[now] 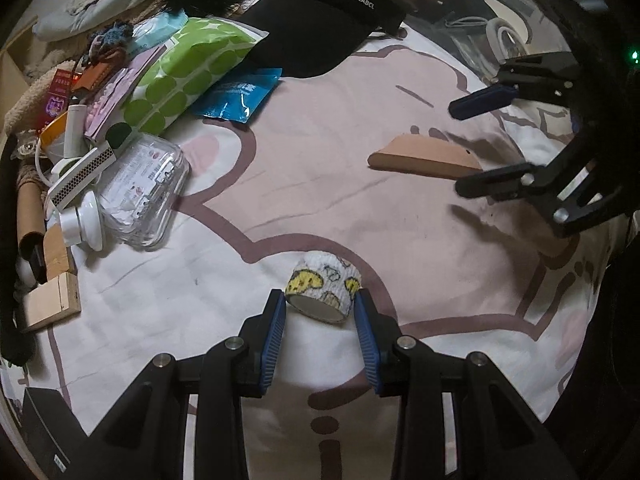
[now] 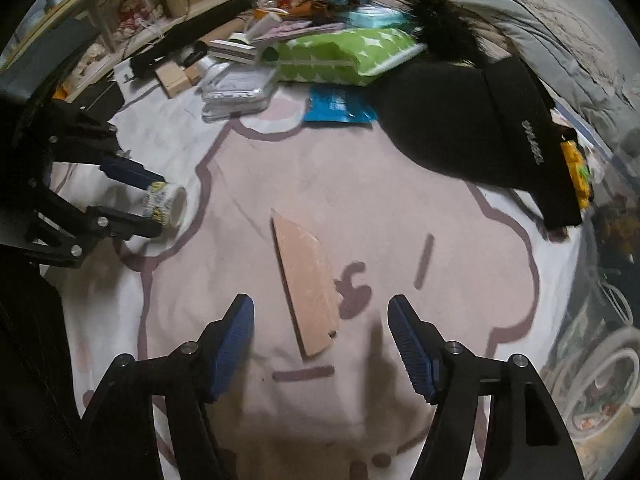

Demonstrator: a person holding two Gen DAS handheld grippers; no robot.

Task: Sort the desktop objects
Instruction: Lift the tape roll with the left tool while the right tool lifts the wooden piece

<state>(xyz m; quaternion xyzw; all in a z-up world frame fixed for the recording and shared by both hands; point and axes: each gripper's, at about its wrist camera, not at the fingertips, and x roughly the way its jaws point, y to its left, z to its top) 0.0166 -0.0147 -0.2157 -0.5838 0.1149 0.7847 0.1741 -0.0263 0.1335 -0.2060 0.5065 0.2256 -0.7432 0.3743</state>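
A roll of white tape printed with yellow cartoon figures [image 1: 324,288] sits between the blue pads of my left gripper [image 1: 320,300], which is shut on it just above the pink and white sheet. The right wrist view shows the same roll [image 2: 166,202] in the left gripper [image 2: 156,208] at the far left. A flat tan wooden piece [image 2: 304,276] lies on the sheet, its near end below the wide gap of my right gripper [image 2: 320,304]. That gripper is open and its pads touch nothing. In the left wrist view the wooden piece [image 1: 424,156] lies beside the right gripper [image 1: 456,148].
A black visor [image 1: 320,28], a green dotted pack [image 1: 192,68], a blue packet [image 1: 240,96] and a clear plastic box [image 1: 144,192] crowd the far left of the sheet [image 1: 360,208]. Wooden blocks [image 1: 52,300] and small items lie along the left edge.
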